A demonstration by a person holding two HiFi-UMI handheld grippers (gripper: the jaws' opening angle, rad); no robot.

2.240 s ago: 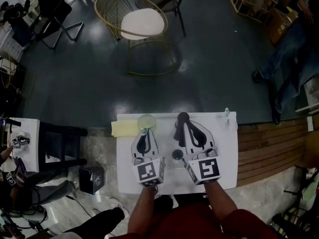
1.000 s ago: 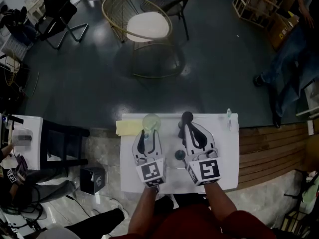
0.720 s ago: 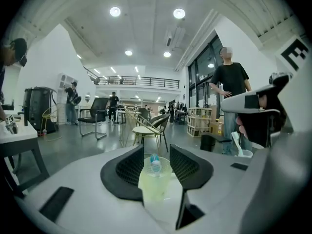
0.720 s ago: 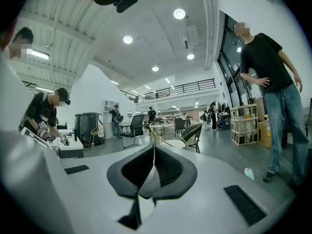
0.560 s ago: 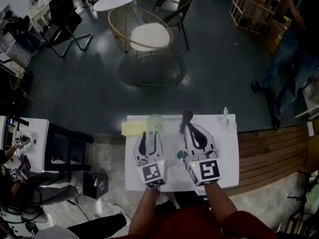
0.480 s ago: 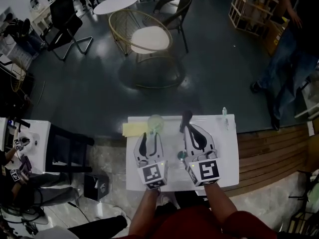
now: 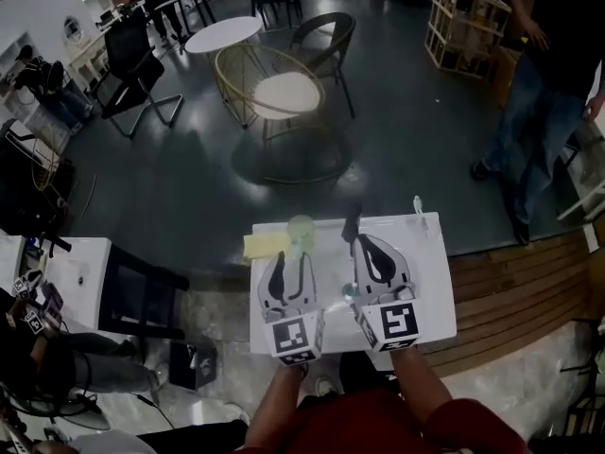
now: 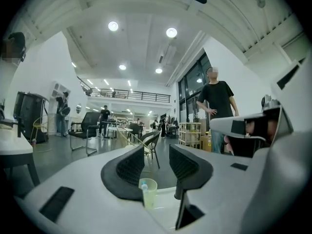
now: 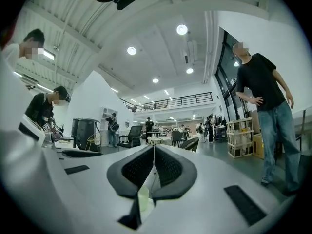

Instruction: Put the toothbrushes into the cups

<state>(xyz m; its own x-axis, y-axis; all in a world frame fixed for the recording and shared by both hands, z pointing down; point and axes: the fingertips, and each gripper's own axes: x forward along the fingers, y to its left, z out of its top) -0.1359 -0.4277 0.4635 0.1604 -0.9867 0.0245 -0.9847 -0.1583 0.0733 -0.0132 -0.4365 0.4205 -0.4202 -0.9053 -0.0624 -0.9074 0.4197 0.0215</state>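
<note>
The white rectangular counter (image 7: 427,296) carries everything here, and both grippers sit over its middle, side by side, pointing at the far edge.

The left gripper (image 7: 288,256) is on the left half, jaws clearly apart with nothing between them. Its own view looks straight through that wide gap, past the left gripper (image 8: 156,161), to the cup beyond.

The right gripper (image 7: 357,240) is over the centre, reaching closer to the far edge. In its view the right gripper (image 9: 153,152) has its jaws pressed together on a pale slim toothbrush (image 9: 143,200), which hangs down below the pads.

The pale green translucent plastic cup (image 7: 301,227) stands upright at the far edge, just ahead of the left gripper. The left gripper view shows the cup (image 8: 149,194) with a blue-tipped toothbrush (image 8: 144,185) already standing in it.

A dark cup (image 7: 352,223) is at the far edge, right at the right gripper's tips; I cannot tell whether they touch.

A yellow folded cloth (image 7: 260,245) lies at the far-left corner, beside the green cup.

One more light toothbrush (image 7: 417,206) lies at the far-right corner, well apart from both grippers.
</note>
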